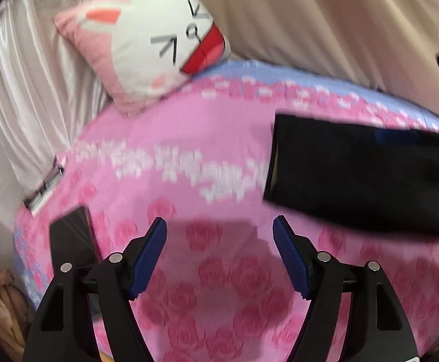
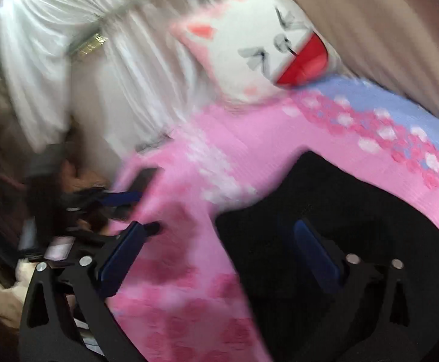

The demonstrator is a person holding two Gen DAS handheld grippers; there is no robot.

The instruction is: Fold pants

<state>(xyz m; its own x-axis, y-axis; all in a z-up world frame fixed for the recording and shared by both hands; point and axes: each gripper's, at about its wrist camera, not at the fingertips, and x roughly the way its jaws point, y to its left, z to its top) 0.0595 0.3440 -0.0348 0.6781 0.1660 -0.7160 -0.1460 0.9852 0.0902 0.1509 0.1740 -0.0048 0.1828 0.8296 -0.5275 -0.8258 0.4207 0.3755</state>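
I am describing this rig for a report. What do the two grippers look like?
Both look alike. The left gripper and the right gripper have black angular plastic arms with triangular cut-outs and round silver pivot pins. Their fingers carry dark blue ribbed pads. No cables or sleeves are visible.

pink rose bedspread point(image 1: 219, 271), cat cushion point(image 1: 147, 45), curtains point(image 1: 32, 96)

Matt black cloth pants point(image 1: 361, 169) on printed cotton bedspread point(image 1: 171, 187).
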